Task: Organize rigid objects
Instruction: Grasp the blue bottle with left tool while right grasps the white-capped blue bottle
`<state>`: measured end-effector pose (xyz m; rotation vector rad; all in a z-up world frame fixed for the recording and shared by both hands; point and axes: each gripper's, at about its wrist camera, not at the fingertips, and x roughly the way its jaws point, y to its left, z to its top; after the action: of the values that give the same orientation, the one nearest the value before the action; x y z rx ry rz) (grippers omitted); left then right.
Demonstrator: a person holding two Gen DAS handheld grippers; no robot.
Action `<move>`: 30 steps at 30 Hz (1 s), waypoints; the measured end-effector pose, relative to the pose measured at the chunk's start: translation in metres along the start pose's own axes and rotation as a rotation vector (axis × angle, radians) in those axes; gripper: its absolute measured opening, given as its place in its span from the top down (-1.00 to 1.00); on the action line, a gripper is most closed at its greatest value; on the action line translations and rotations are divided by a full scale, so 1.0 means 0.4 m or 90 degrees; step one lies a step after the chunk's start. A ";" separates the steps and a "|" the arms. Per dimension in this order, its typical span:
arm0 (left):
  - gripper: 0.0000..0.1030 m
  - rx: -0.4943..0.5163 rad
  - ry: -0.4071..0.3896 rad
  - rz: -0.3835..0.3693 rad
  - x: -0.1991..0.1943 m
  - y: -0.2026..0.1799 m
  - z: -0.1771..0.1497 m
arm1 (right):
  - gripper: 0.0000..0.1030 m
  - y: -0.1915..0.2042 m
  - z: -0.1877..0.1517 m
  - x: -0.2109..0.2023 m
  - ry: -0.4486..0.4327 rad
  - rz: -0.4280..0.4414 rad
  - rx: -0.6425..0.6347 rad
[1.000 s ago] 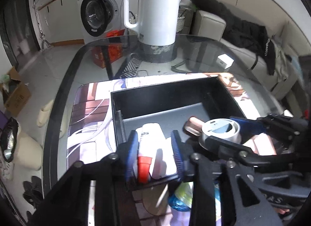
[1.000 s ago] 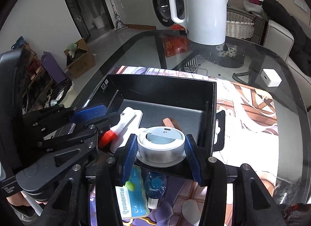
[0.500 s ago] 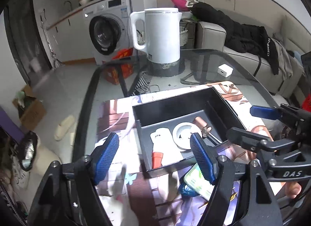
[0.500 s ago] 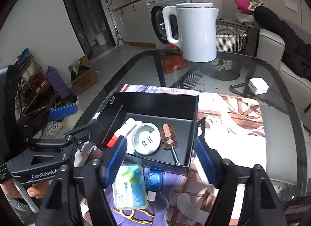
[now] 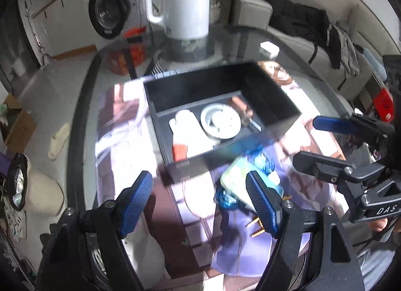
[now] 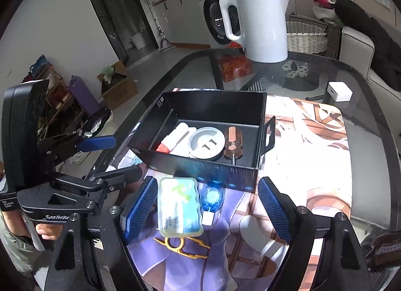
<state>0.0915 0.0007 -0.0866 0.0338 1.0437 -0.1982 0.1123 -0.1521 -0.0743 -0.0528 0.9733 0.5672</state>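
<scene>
A black box (image 6: pixel 213 108) (image 5: pixel 273 95) sits on a printed mat on the glass table. Inside lie a white tube with a red cap (image 6: pixel 173 138) (image 5: pixel 184 130), a round white device (image 6: pixel 206 142) (image 5: pixel 220 120) and a brown-handled screwdriver (image 6: pixel 233 140). In front of the box lie a pale green pack (image 6: pixel 179 208) (image 5: pixel 235 178) and a small blue bottle (image 6: pixel 211 197). My left gripper (image 5: pixel 200 198) is open and empty, held back from the box's near edge. My right gripper (image 6: pixel 206 205) is open and empty, with the pack and bottle between its fingers in view.
A white kettle (image 6: pixel 260 25) (image 5: pixel 183 0) stands at the far side of the table. A small white charger block (image 6: pixel 339 92) lies at the far right. A yellow clip (image 6: pixel 180 246) lies on the mat near me. The table's dark rim (image 6: pixel 150 90) runs along the left.
My right gripper let go of the round white device into the box and my left let go of the tube. Both opened and drew back toward me.
</scene>
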 end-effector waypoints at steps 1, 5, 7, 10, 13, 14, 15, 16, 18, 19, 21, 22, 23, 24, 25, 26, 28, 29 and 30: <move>-0.49 0.002 0.007 0.004 0.006 -0.001 -0.005 | -0.63 0.000 -0.003 0.007 0.010 0.003 0.001; -0.48 0.015 0.035 0.016 0.025 -0.008 -0.028 | -0.46 0.001 -0.020 0.042 0.049 -0.004 -0.004; -0.48 0.019 0.054 0.008 0.037 -0.012 -0.039 | -0.37 0.006 -0.030 0.065 0.069 -0.011 -0.015; -0.48 0.032 0.073 0.013 0.057 -0.023 -0.055 | -0.24 0.009 -0.044 0.102 0.101 -0.014 -0.018; -0.47 0.037 0.085 0.020 0.073 -0.029 -0.065 | -0.23 0.005 -0.049 0.119 0.111 -0.021 -0.015; -0.47 0.037 0.089 0.020 0.079 -0.031 -0.067 | -0.23 0.001 -0.049 0.121 0.113 -0.020 -0.012; -0.47 0.037 0.093 0.019 0.086 -0.033 -0.069 | -0.23 -0.004 -0.049 0.123 0.115 -0.020 -0.008; -0.47 0.036 0.095 0.016 0.091 -0.035 -0.069 | -0.23 -0.010 -0.048 0.122 0.116 -0.020 -0.002; -0.47 0.034 0.101 0.013 0.101 -0.039 -0.065 | -0.23 -0.017 -0.045 0.118 0.113 -0.020 0.002; -0.47 0.032 0.102 0.011 0.105 -0.043 -0.062 | -0.23 -0.020 -0.043 0.115 0.111 -0.022 0.003; -0.47 0.032 0.103 0.011 0.114 -0.054 -0.053 | -0.23 -0.027 -0.043 0.112 0.112 -0.022 0.007; -0.47 0.034 0.104 0.011 0.118 -0.060 -0.049 | -0.23 -0.029 -0.043 0.113 0.114 -0.022 0.008; -0.47 0.035 0.103 0.010 0.122 -0.065 -0.045 | -0.23 -0.030 -0.045 0.115 0.116 -0.022 0.008; -0.47 0.036 0.104 0.008 0.126 -0.071 -0.041 | -0.23 -0.032 -0.047 0.117 0.118 -0.021 0.010; -0.49 0.034 0.105 0.008 0.131 -0.075 -0.036 | -0.23 -0.041 -0.047 0.114 0.119 -0.021 0.012; -0.49 0.032 0.105 0.006 0.134 -0.077 -0.032 | -0.23 -0.045 -0.048 0.115 0.122 -0.022 0.014; -0.49 0.040 0.107 0.008 0.142 -0.087 -0.028 | -0.23 -0.058 -0.048 0.118 0.125 -0.021 0.016; -0.49 0.048 0.108 0.012 0.146 -0.093 -0.027 | -0.23 -0.064 -0.047 0.118 0.125 -0.020 0.020; -0.49 0.057 0.106 0.020 0.149 -0.099 -0.027 | -0.23 -0.071 -0.047 0.119 0.125 -0.020 0.023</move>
<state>0.1041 -0.0457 -0.1407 0.1491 1.1993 -0.2161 0.1320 -0.1613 -0.1288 -0.0920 1.1721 0.5222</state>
